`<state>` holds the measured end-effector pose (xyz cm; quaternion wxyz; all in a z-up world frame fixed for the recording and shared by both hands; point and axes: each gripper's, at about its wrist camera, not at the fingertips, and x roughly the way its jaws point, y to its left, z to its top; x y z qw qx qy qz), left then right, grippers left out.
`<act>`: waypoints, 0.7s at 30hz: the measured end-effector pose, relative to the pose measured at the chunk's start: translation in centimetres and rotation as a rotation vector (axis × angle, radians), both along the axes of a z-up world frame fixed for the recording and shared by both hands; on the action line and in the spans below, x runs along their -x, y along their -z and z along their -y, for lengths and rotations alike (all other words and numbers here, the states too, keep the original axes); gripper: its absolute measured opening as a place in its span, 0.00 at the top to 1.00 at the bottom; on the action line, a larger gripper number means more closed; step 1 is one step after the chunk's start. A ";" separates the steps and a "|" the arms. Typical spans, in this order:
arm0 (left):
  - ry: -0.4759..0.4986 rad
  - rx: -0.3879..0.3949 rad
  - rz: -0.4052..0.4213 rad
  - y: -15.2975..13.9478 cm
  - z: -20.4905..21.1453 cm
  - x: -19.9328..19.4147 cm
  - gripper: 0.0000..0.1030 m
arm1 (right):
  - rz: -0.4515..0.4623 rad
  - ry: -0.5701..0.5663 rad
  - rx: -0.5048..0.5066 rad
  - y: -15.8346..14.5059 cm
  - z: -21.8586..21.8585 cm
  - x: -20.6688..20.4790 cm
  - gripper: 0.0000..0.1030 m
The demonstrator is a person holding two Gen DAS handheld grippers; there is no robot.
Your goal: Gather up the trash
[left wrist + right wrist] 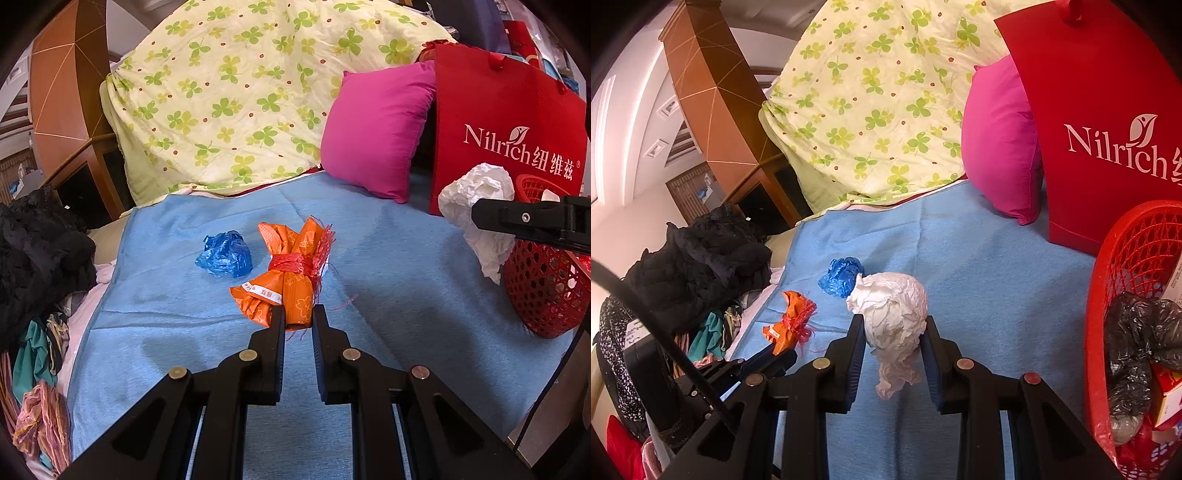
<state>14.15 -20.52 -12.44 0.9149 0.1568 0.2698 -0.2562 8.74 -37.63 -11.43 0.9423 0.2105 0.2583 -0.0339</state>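
Left gripper point(299, 314): nearest the camera, low over the blue cloth; jaws drawn narrow, pinching the near end of the orange wrapper bundle.

Right gripper point(894, 328): held above the cloth; jaws closed on a crumpled white paper wad, its tail hanging below the fingers.

Blue cloth point(388, 258): spread flat over the bed, bearing the loose items.

Orange wrapper bundle point(291, 269): centre of the cloth, tied round the middle with red string, frayed ends loose.

Crumpled white paper wad point(892, 306): clear of the cloth, in the right gripper, just left of the red basket's rim.

Blue plastic bag point(225, 254): crumpled, on the cloth just left of the orange bundle, apart from it.

Red basket point(1123, 266): perforated plastic, at the right edge; holds a black plastic bag point(1141, 332) and other refuse.

Dark clothing heap point(40, 243): left of the cloth.

Pink pillow point(376, 129): far right, leaning against the red Nilrich tote bag point(498, 110).

Clover-print quilt point(240, 92): piled at the far end.
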 end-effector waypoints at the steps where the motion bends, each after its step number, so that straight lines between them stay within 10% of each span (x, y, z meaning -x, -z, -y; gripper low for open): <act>1: 0.001 0.000 -0.001 0.0 0.0 0.0 0.86 | 0.001 0.001 -0.001 0.0 0.0 0.0 0.69; 21: 0.026 -0.011 -0.008 0.4 1.0 0.2 0.86 | -0.001 0.018 0.006 -0.1 0.6 0.8 0.69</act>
